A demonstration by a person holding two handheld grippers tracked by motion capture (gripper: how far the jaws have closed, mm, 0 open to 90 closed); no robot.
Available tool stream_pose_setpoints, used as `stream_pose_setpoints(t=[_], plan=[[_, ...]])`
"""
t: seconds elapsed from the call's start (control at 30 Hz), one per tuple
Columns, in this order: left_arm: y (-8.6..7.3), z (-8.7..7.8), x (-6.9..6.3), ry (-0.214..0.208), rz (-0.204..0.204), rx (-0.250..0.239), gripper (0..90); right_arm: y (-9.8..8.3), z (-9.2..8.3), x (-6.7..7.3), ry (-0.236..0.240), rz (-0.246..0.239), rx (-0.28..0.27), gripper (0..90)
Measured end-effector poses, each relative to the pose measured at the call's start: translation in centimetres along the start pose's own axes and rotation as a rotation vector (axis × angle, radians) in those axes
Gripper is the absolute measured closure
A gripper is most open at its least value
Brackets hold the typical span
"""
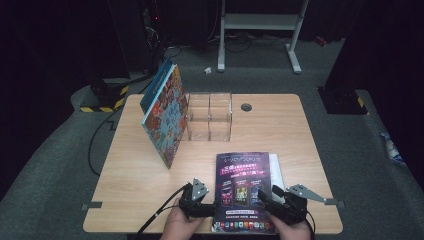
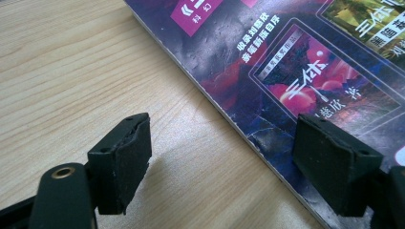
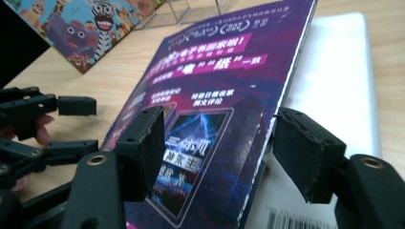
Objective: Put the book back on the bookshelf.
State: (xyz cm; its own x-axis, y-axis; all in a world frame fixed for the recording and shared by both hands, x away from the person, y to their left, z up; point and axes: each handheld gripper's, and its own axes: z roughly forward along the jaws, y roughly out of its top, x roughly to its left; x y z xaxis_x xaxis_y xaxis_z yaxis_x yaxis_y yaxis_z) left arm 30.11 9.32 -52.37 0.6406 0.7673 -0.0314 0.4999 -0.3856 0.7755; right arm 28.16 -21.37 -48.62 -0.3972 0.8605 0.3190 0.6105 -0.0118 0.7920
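A purple paperback lay at the table's six o'clock edge, its right side lifted off the white book beneath it, as a person worked two hand-held grippers at its lower corners. The left gripper, at the book's eight o'clock corner, stood released: in the left gripper view its jaws straddled the paperback's edge, one pad over bare wood, the other above the cover, neither visibly pressing. The right gripper, at the four o'clock corner, also looked unclenched; in the right gripper view its jaws bracketed the raised fore-edge, a gap showing on each side of the page block. A judgement on the step in hand: the lift appeared only begun, and a sound grip would call for seating the right pads squarely across the cover and page block before closing, so the glossy cover did not slip or the pages fan. The left gripper would do best steadying the spine side. At eleven o'clock an illustrated picture book leaned against a clear acrylic divider rack, a likely destination, though that remained a guess.
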Motion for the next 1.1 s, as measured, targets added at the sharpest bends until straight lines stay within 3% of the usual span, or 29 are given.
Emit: stream_pose_setpoints(t=[0.17, 0.33, 0.43, 0.5, 0.77, 0.97, 1.1], plan=[[0.0, 0.0, 0.0, -0.001, 0.0, 0.0, 21.3, -0.7, 0.0, -0.2, -0.007, 0.019, 0.019, 37.2], [0.0, 0.0, 0.0, -0.001, 0.001, -0.002, 21.4, -0.6, 0.2, -0.2, -0.053, 0.041, 0.032, 31.8], [0.0, 0.0, 0.0, -0.003, -0.002, 0.002, 21.4, -0.2, 0.8, 0.2, -0.034, 0.038, 0.049, 29.3], [0.0, 0.0, 0.0, -0.001, -0.001, 0.002, 21.6, 0.0, 1.2, 0.6, -0.049, 0.03, 0.056, 26.2], [0.1, 0.1, 0.4, -0.022, -0.018, 0.014, 23.5, 1.4, 2.1, -0.7, 0.002, 0.104, 0.076, 30.7], [0.1, 0.1, 0.4, -0.02, -0.018, 0.013, 23.4, 1.8, 2.4, -0.9, 0.012, 0.101, 0.082, 32.0], [0.1, 0.1, 0.3, -0.015, -0.017, 0.01, 23.4, 1.2, 1.6, -1.0, 0.031, 0.095, 0.035, 37.1]])
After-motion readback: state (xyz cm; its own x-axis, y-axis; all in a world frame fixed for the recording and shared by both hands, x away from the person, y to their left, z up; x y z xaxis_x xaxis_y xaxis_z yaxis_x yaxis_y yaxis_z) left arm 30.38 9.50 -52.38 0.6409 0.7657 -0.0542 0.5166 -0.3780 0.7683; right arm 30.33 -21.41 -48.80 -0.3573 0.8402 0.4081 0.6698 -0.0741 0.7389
